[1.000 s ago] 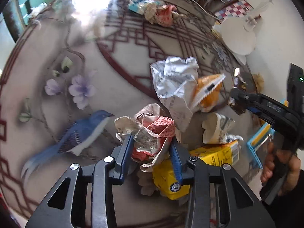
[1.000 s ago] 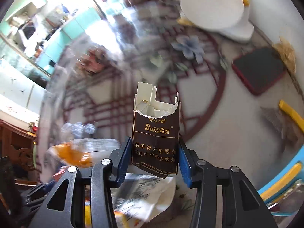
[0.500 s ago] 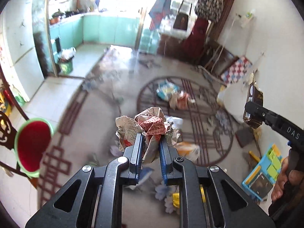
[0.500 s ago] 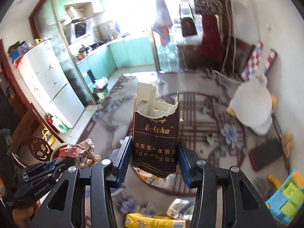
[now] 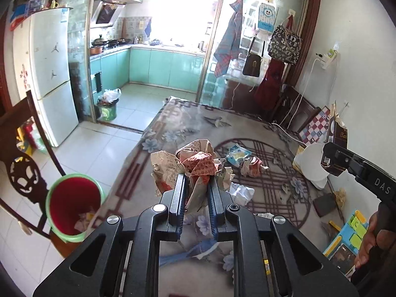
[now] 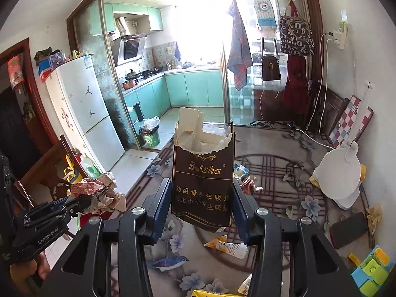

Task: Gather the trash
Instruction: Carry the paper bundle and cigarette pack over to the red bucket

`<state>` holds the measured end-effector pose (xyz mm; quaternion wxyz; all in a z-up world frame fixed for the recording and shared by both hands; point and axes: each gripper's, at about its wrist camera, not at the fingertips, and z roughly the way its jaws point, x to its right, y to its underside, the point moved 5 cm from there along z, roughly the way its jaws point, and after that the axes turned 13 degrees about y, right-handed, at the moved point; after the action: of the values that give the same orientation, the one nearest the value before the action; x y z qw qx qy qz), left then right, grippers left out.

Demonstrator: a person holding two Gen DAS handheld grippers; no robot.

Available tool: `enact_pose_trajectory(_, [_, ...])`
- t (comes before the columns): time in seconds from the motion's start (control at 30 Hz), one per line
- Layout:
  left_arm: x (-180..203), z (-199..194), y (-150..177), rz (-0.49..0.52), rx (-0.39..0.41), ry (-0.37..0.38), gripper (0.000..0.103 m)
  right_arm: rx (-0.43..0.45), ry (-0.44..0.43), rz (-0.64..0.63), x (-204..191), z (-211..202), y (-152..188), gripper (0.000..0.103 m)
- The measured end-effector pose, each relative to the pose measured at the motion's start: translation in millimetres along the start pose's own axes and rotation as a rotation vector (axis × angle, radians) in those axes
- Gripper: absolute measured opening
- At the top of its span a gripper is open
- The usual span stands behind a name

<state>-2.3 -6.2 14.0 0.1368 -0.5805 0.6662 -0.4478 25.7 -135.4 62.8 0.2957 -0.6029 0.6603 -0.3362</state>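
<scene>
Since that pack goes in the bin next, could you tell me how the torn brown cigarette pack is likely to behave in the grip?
The cigarette pack looks empty and torn open, so probably very light. Its thin card may buckle between the right gripper's pads rather than slip. Released, it could flutter, not drop straight.

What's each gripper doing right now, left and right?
Left gripper: shut on the crumpled paper.
Right gripper: shut on the torn cigarette pack.

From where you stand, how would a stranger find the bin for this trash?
Look left of the floral table, down on the tiled floor beside the carved wooden chair. The bin is red inside with a green rim; the kitchen's green bin stands farther away.
</scene>
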Motion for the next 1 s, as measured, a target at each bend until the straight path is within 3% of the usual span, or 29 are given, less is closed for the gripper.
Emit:
enact_pose_trajectory(0.6, [-29.1,-15.3,-1.7,-0.007,0.037,-0.049,0.016,-0.006,-0.006,-0.031,-24.8,-3.1,5.4,0.045])
enact_pose_trajectory(1.0, [-95.5,-39.4,-8.6,-0.081,0.077,-0.116,0.016,-0.019,-0.04,-0.101,-100.7,14.9,-2.7,0.045])
